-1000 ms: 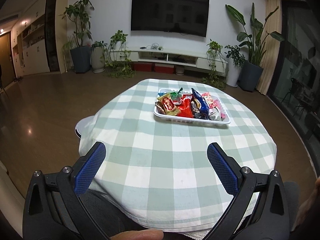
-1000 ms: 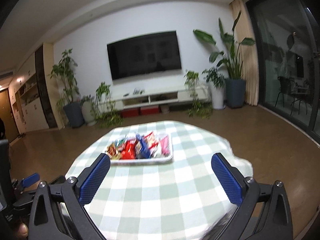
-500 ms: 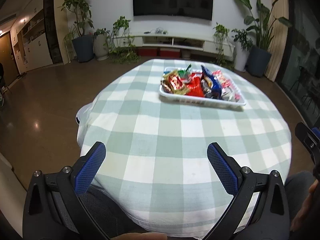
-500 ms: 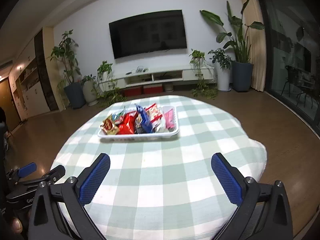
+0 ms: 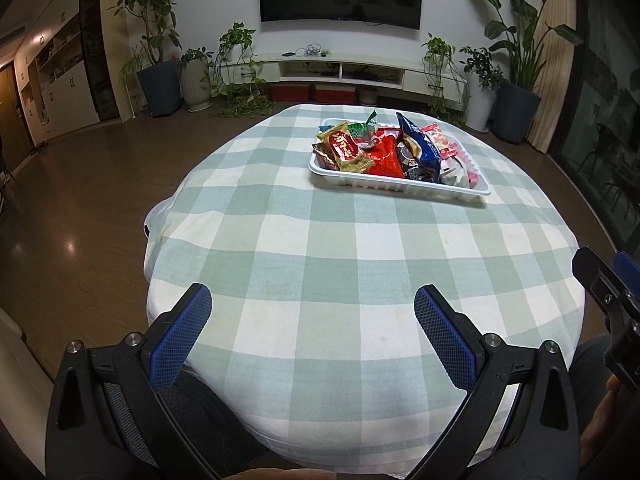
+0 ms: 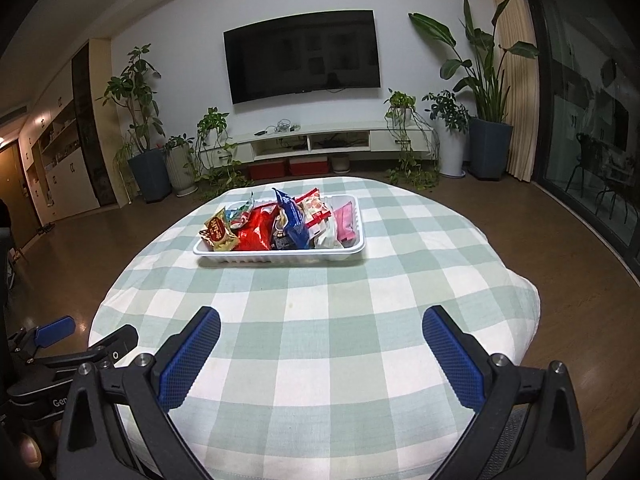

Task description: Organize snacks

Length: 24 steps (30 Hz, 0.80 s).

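Observation:
A white tray (image 5: 400,186) full of snack packets stands on the far part of a round table with a green-and-white checked cloth (image 5: 340,260). It holds a gold-and-red packet (image 5: 344,148), a red bag (image 5: 386,158), a blue bag (image 5: 418,146) and a pink packet (image 6: 344,220). The tray also shows in the right wrist view (image 6: 280,258). My left gripper (image 5: 312,312) is open and empty over the near edge of the table. My right gripper (image 6: 320,334) is open and empty, to the right of the left one.
A wall television (image 6: 302,56), a low white cabinet (image 6: 320,146) and several potted plants (image 6: 148,176) stand at the far wall. Brown floor (image 5: 80,200) surrounds the table. Glass doors (image 6: 592,120) are on the right.
Both grippers have moved forward and tilted down toward the table, so the tray looks nearer. The right gripper's edge has come into the left wrist view. Both grippers stay open.

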Available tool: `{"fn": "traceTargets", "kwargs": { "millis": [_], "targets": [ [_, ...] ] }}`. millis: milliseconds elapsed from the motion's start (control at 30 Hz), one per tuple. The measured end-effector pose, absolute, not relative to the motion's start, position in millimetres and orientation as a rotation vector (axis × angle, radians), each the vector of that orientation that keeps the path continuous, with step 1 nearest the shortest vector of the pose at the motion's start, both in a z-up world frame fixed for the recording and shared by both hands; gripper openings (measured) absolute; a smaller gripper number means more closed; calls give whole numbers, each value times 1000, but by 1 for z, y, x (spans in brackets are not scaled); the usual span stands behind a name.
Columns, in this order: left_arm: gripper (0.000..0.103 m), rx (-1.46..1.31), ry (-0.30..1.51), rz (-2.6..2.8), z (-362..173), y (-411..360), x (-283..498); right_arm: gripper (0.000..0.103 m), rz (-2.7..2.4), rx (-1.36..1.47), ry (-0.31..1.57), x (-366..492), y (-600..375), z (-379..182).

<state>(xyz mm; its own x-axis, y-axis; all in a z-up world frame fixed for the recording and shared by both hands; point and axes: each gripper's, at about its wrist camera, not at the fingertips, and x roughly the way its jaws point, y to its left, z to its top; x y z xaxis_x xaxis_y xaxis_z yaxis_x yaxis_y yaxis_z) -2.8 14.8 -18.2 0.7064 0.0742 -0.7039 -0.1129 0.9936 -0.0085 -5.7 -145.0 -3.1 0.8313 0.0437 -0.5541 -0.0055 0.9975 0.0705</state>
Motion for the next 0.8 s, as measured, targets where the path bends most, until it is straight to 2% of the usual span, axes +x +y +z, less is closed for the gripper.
{"fn": "traceTargets", "kwargs": {
  "millis": [800],
  "targets": [
    [103,-63,767,100,-8,16,-18,103,27,63,587,-8,-142,-2]
  ]
}}
